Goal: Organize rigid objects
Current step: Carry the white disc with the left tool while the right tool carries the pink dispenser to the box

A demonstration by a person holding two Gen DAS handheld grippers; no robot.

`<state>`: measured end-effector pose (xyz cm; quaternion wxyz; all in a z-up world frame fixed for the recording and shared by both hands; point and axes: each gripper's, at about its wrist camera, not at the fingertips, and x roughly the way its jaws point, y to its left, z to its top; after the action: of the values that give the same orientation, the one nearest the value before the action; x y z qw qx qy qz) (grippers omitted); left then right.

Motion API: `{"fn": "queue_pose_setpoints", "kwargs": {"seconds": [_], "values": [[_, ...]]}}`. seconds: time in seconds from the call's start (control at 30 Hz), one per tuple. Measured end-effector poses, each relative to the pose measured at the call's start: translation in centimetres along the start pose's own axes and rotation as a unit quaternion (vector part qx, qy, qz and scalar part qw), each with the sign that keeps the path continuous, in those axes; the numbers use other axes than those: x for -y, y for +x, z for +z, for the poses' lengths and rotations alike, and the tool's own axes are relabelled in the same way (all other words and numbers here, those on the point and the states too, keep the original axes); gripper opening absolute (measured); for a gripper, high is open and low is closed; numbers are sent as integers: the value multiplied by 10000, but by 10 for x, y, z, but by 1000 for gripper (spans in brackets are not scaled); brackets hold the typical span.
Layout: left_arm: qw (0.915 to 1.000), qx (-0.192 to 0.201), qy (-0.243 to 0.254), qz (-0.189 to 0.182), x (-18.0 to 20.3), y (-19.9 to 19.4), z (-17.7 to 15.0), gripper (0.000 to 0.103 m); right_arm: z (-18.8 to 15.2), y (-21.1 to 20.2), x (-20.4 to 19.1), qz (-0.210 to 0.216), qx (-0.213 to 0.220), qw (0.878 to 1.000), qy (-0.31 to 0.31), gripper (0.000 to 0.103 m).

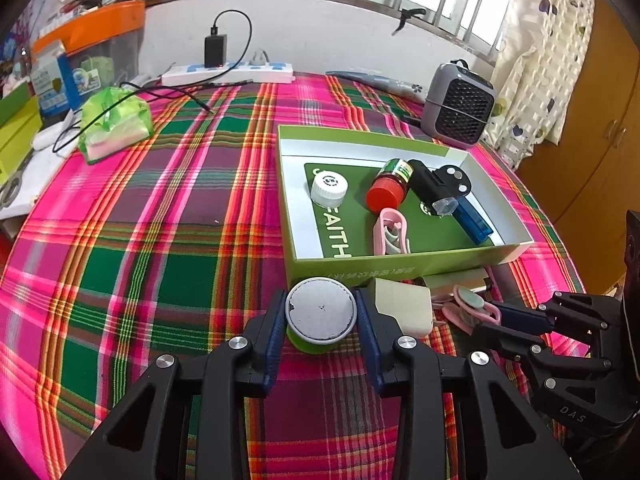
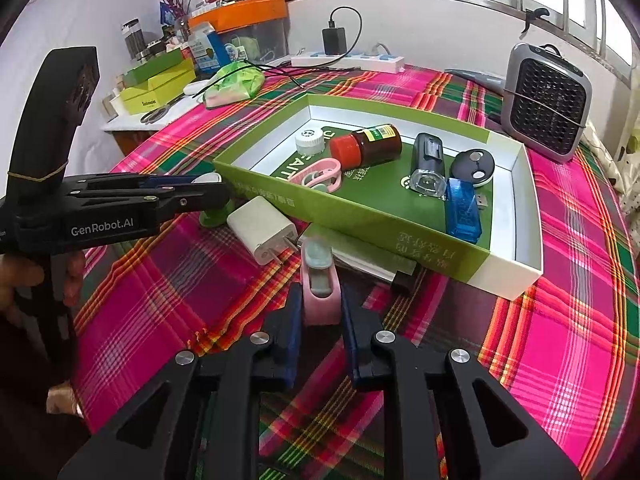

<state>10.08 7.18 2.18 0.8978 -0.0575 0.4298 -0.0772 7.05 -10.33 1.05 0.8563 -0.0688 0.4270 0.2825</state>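
Observation:
My left gripper (image 1: 321,312) is shut on a small green jar with a white lid (image 1: 321,315) on the plaid cloth, just in front of the green box (image 1: 392,266). My right gripper (image 2: 321,312) is shut on a pink clip (image 2: 321,294) on the cloth; it also shows in the left wrist view (image 1: 472,306). A white charger plug (image 2: 262,230) lies between them. The box (image 2: 372,216) holds a white cap (image 2: 308,142), a red-capped brown bottle (image 2: 368,146), a pink clip (image 2: 318,174), a black device (image 2: 428,164), a black key fob (image 2: 472,168) and a blue USB stick (image 2: 462,212).
A flat silver item (image 2: 360,254) lies against the box front. A grey fan heater (image 2: 546,106) stands at the back right. A power strip (image 1: 228,74), a green bag (image 1: 114,124) and stacked boxes (image 2: 158,84) are at the back left.

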Motion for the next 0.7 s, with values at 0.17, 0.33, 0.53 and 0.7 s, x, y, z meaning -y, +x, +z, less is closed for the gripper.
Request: {"fn": "queue_pose_setpoints", "kwargs": {"seconds": [0.17, 0.33, 0.53, 0.7], "values": [[10000, 46, 20, 28, 0, -5, -1, 33, 0, -3, -1, 6, 56, 10000, 4, 19], [10000, 63, 59, 30, 2, -8, -2, 33, 0, -5, -2, 39, 103, 9999, -10, 19], [9999, 111, 94, 12, 4, -13, -2, 33, 0, -13, -2, 79, 212, 9997, 36, 19], [9998, 165, 112, 9, 6, -19, -1, 33, 1, -20, -2, 86, 302, 9995, 43, 19]]}}
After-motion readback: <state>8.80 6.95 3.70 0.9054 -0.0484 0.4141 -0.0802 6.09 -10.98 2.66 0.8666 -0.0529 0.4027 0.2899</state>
